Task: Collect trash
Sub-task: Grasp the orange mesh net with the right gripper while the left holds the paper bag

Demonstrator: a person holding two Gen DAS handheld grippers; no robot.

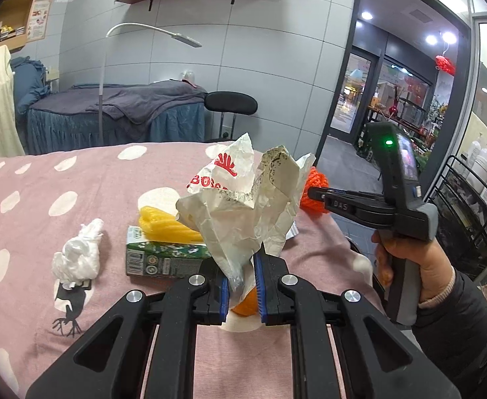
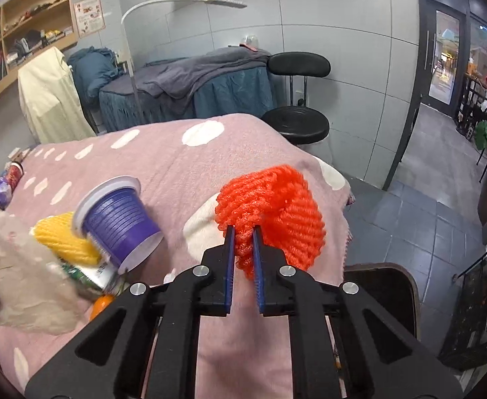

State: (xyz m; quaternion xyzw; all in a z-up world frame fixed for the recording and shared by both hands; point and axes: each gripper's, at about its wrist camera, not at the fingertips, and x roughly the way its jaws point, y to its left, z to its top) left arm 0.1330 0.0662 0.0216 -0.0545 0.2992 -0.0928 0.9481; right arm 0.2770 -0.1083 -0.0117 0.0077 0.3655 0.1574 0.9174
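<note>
My left gripper (image 1: 241, 286) is shut on the neck of a crumpled white paper bag (image 1: 240, 196) with red print, held upright over the pink dotted blanket (image 1: 77, 199). My right gripper (image 2: 243, 249) is shut on an orange-red foam fruit net (image 2: 273, 206) near the bed's right edge; in the left wrist view that net (image 1: 316, 189) peeks out behind the bag. On the blanket lie a yellow foam net (image 1: 167, 226), a green carton (image 1: 163, 256), a crumpled white tissue (image 1: 77, 256), a tipped purple cup (image 2: 117, 219) and an orange fruit (image 1: 246, 302).
A person's hand (image 1: 406, 266) in a dark sleeve holds the right gripper's handle. Beyond the bed stand a black stool (image 2: 296, 119), a floor lamp (image 1: 143, 33) and a second bed with grey covers (image 1: 127, 106). A wire rack with bottles (image 1: 476, 193) is at right.
</note>
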